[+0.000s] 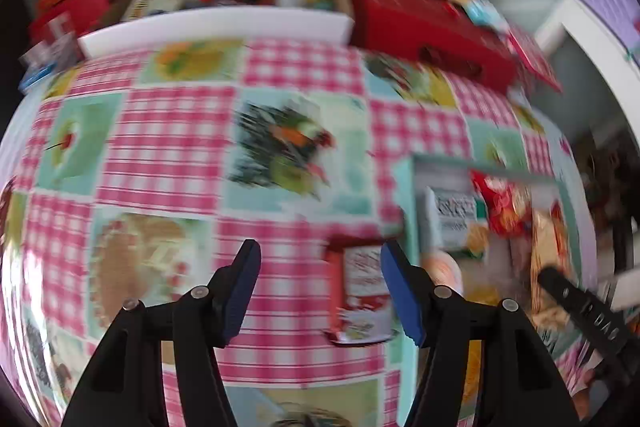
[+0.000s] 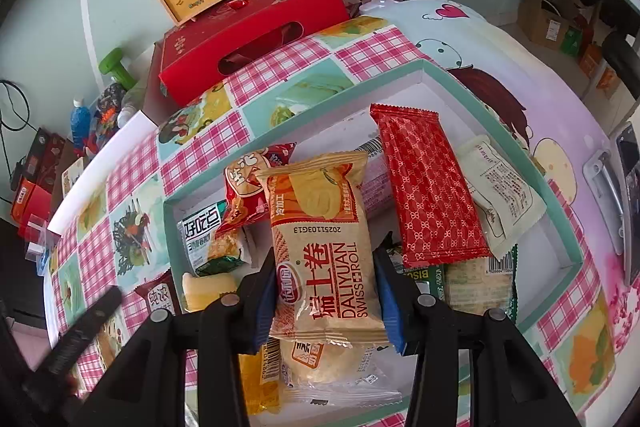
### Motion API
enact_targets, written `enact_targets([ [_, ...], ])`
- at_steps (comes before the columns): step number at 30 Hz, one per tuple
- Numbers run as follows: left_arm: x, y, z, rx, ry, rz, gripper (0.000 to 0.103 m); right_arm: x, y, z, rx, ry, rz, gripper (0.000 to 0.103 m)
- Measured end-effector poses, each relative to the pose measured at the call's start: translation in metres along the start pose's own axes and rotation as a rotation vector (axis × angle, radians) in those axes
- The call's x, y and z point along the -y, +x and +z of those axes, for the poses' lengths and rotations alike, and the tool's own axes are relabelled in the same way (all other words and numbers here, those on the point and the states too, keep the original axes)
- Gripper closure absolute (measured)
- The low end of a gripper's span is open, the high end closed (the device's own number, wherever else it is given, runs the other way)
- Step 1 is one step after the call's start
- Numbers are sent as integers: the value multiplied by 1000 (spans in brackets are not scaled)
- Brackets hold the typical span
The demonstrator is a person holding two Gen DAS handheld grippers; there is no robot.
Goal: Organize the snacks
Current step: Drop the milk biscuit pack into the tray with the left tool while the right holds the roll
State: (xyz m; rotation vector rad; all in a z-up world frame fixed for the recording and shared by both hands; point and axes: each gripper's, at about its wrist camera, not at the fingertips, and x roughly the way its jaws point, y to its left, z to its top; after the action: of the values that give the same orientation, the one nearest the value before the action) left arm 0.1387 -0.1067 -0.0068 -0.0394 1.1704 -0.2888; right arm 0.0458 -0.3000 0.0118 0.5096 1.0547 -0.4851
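Right gripper (image 2: 326, 291) jaws pinch the Swiss roll pack (image 2: 324, 243) by its lower sides, above the snack-filled teal box (image 2: 432, 67). Left gripper (image 1: 320, 287) jaws spread, empty, over a small red pack (image 1: 362, 291) on the tablecloth (image 1: 168, 147), just outside the box. Packs look light, soft, slippery and crushable; grip by the edges.

We see bright, even daylight in both views, with soft, faint shadows. The left wrist view is smeared by motion blur across the checked tablecloth (image 1: 172, 147). The right wrist view is sharp; print on the swiss roll packet (image 2: 326, 247) reads clearly. Fisheye bending and dark corners frame both.
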Motion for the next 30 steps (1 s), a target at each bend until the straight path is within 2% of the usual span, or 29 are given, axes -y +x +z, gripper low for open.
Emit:
enact_targets([
  [3,19,14,-6,-27,61,9,40,0,0,0,0,-2,-1,55],
  [6,22,25,-10,-51,76,45,40,1,0,0,-1,-1,1,55],
  [14,6,41,-14,-78,1,74,41,1,0,0,-3,8,9,55],
  [15,6,41,-14,-72,-1,74,42,2,0,1,-4,11,11,55],
  [16,6,42,-13,-69,-4,70,49,3,0,1,-4,13,12,55],
  [17,4,42,-12,-65,-10,61,56,3,0,1,-5,16,12,55],
  [19,-1,40,-10,-60,-22,49,62,3,0,0,-5,19,12,55],
  [21,-3,37,-7,-55,-29,37,62,3,0,0,-5,21,12,55],
  [23,-5,28,-2,-41,-49,-12,62,3,0,0,-7,24,12,55],
  [26,-5,5,4,17,-47,-71,62,5,1,1,-11,29,14,55],
  [30,13,-19,10,85,-8,-130,62,5,1,1,-10,28,19,55],
])
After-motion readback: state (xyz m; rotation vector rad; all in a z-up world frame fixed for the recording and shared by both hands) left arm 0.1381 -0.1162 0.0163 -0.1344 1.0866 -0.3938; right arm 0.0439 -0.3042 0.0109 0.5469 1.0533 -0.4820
